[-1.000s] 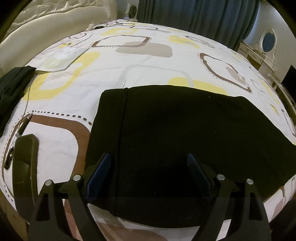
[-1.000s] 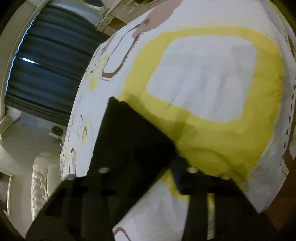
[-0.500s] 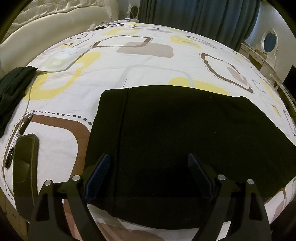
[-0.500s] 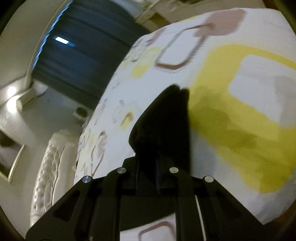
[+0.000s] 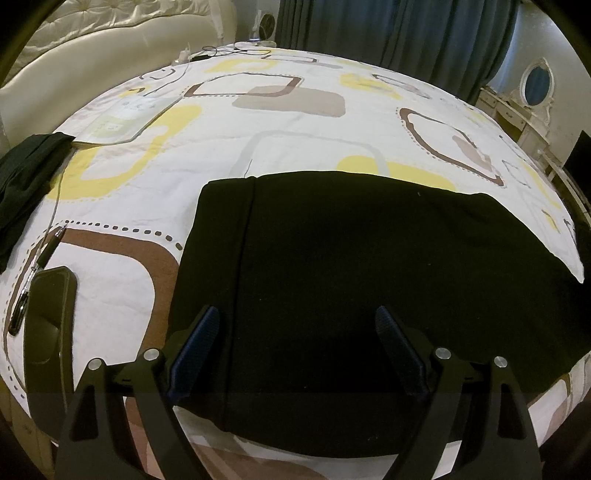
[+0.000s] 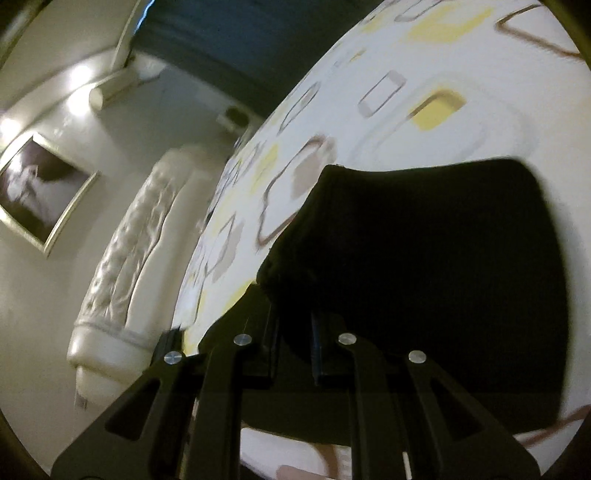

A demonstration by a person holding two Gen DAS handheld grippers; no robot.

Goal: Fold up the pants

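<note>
A home bedroom: a bed [image 5: 295, 122] with patterned cover and tufted cream headboard [image 5: 92, 40], dark curtains [image 5: 406, 33] behind, a mirrored dressing table [image 5: 532, 99] far right, a framed picture [image 6: 40, 195] on the wall.

The left gripper [image 5: 297, 349] is matte black plastic, its two fingers built from angular struts with triangular cut-outs. Four round silver screw heads sit across the linkage. Its finger pads [image 5: 195, 345] are dark blue and finely ribbed. The right gripper [image 6: 293, 345] has the same black struts, triangular openings and four silver screws, with thin dark pads.
</note>
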